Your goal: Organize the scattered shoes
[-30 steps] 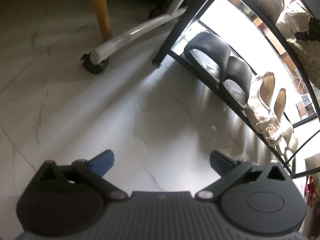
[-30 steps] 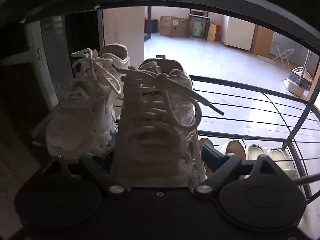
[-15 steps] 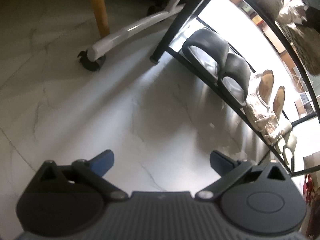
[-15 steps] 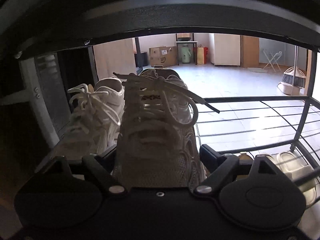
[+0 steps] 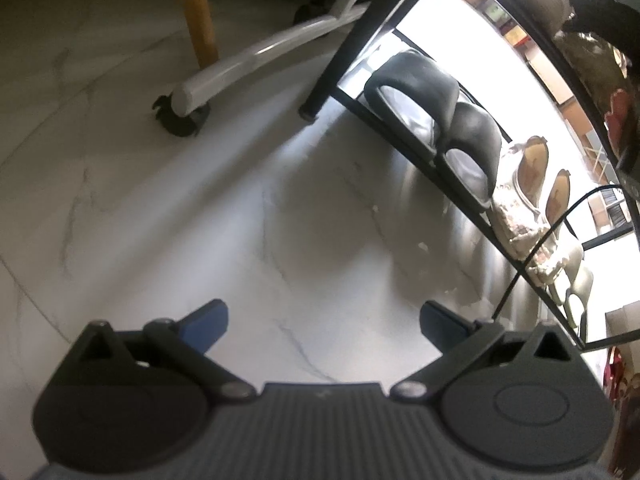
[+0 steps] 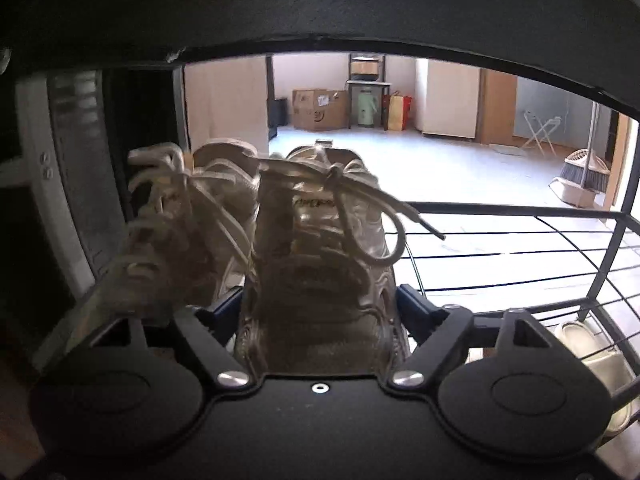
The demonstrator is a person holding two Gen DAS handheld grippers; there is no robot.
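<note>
Now the right gripper [image 6: 320, 308] is opening around a white sneaker [image 6: 320, 264] set beside its mate [image 6: 188, 240] on the shoe rack [image 6: 520, 216]; next, it should back out cleanly. Left gripper [image 5: 322, 322] hangs apart, empty.

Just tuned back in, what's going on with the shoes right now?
The right gripper is at the shoe rack, its jaws opening around a white laced sneaker set on a shelf beside its mate; it looks like a release. The left gripper is open and empty over the marble floor. The lowest shelf already holds black slippers and pale shoes.
</note>
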